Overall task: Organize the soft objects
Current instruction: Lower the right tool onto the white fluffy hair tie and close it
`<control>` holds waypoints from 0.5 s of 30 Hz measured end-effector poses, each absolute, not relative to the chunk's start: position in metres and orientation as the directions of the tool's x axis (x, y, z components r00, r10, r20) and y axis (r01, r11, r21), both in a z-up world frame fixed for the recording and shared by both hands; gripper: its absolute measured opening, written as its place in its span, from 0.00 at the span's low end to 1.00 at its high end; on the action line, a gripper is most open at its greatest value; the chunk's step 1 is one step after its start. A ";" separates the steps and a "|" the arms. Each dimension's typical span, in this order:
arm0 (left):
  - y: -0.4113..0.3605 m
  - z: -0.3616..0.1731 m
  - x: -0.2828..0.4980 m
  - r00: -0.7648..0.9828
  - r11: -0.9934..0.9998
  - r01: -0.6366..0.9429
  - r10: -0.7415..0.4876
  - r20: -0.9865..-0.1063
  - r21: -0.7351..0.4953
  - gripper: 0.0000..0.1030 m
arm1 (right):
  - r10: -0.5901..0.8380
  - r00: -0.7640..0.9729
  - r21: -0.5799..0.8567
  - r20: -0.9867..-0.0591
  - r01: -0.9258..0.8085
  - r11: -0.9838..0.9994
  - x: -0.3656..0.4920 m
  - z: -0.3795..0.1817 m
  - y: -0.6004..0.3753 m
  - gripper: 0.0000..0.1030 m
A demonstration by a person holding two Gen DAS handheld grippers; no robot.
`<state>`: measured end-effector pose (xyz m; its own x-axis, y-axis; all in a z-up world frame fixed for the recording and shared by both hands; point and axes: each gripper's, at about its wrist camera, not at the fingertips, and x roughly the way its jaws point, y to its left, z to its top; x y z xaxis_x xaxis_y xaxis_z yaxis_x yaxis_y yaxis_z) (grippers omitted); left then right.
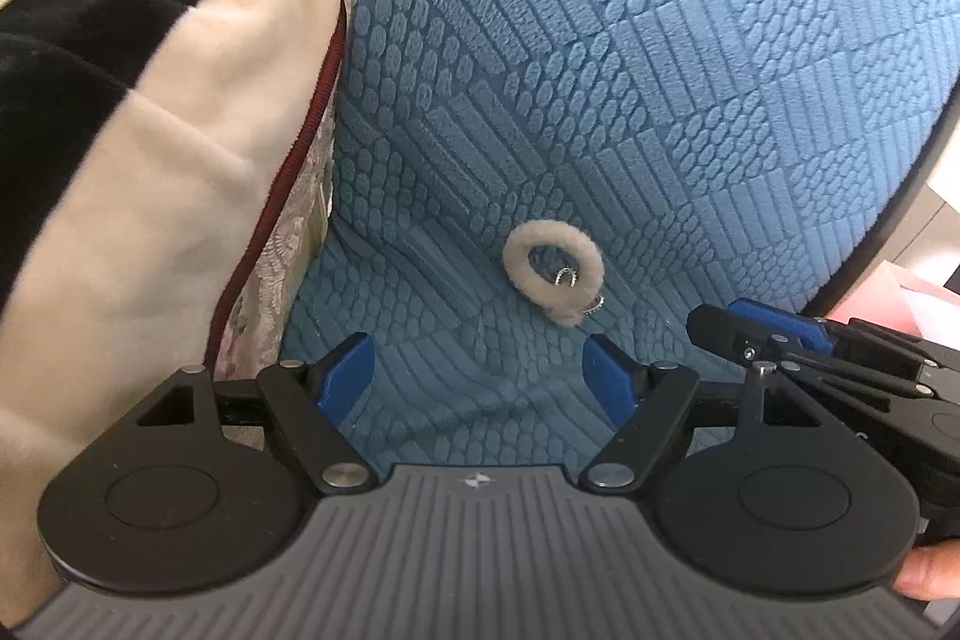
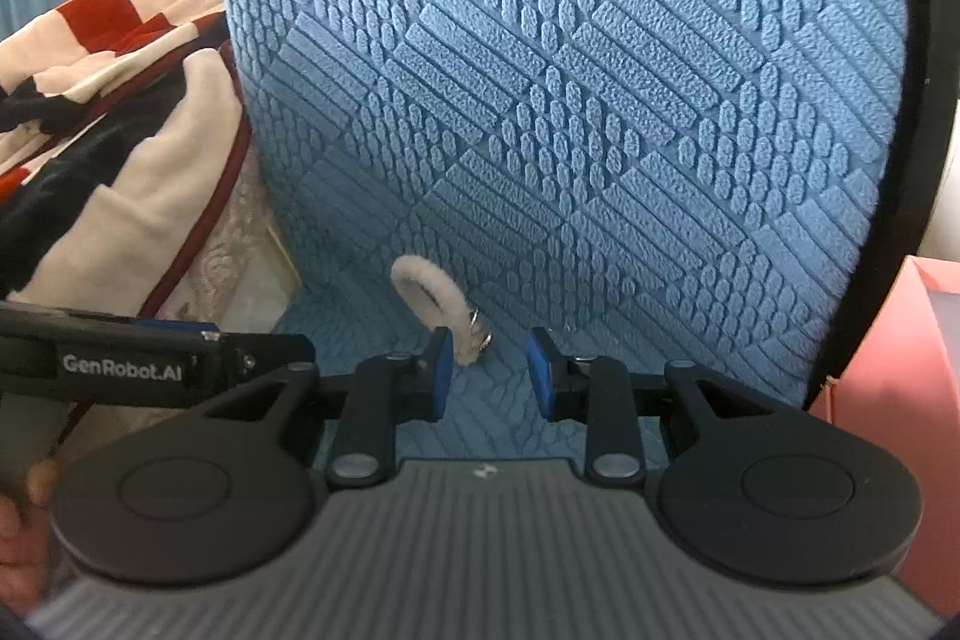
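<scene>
As seen from left wrist: small fluffy cream hair-tie loop (image 1: 552, 274) with metal charm lying on blue textured fabric seat (image 1: 630, 88); left gripper (image 1: 480, 376) released wide, short of it. From right wrist: right gripper (image 2: 487, 370) part-open, empty, loop (image 2: 433, 305) just beyond its left finger. Likely light, squashy; best pinched across fuzzy band, not charm.

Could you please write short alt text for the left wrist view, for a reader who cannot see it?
A fluffy cream hair tie with small metal rings lies on textured blue upholstery, ahead of the open left gripper. A cream, black and red blanket is piled on the left; the right gripper enters from the right.

Blue embossed cushion (image 1: 600, 70), cream fuzzy ring (image 1: 552, 274)
</scene>
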<state>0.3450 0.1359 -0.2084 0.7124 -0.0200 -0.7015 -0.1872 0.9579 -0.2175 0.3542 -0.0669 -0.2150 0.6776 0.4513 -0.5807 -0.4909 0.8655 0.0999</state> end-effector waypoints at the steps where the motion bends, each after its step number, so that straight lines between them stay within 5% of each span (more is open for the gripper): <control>1: 0.137 -0.210 0.349 0.708 0.959 -0.189 -0.017 -0.706 -0.213 0.78 | 0.459 0.673 0.108 -0.580 -0.494 0.862 0.358 -0.216 -0.066 0.30; 12: 0.148 -0.221 0.367 0.682 0.950 -0.211 -0.024 -0.731 -0.228 0.74 | 0.461 0.625 0.121 -0.630 -0.508 0.853 0.394 -0.243 -0.042 0.30; 15: 0.150 -0.222 0.368 0.679 0.946 -0.214 -0.034 -0.733 -0.242 0.69 | 0.513 0.608 0.227 -0.606 -0.486 0.844 0.404 -0.242 -0.044 0.31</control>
